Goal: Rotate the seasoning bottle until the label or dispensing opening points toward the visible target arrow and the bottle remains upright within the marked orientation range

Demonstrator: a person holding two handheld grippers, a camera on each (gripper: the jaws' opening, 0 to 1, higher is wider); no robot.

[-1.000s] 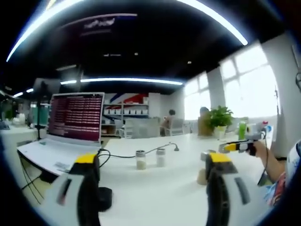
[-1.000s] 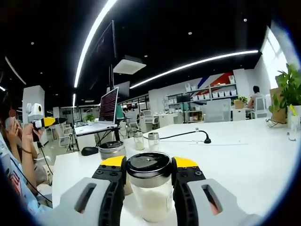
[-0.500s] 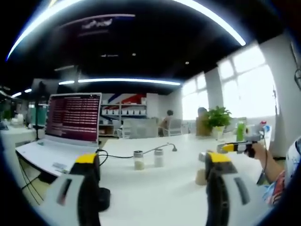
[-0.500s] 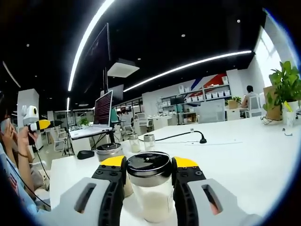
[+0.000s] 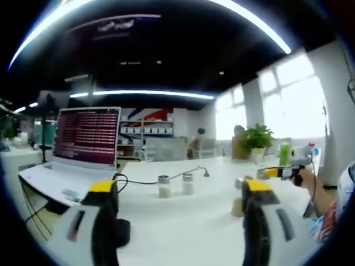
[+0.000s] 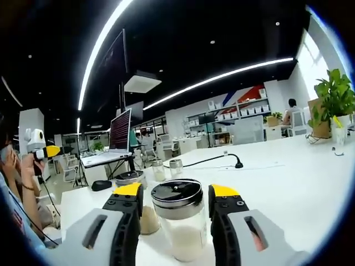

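Bench (image 6: 288,177): bottle (image 6: 180,219) stands upright near its front edge, btwn your right hand-held gripper (image 6: 175,213) jaws, w/ small gaps showing each side. Close evenly, twist w/o tipping. Left hand-held gripper (image 5: 177,208) wide, holding nothing.

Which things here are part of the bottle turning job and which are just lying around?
Job: seasoning bottle between the right gripper jaws; left gripper.
Lying about: laptop, two small shakers, black cable, potted plant, black mouse.

White bench (image 5: 183,221)

It carries a laptop (image 5: 77,149), black cable (image 5: 150,182), two small shakers (image 5: 175,185), seasoning bottle (image 6: 180,221) and potted plant (image 5: 258,141).
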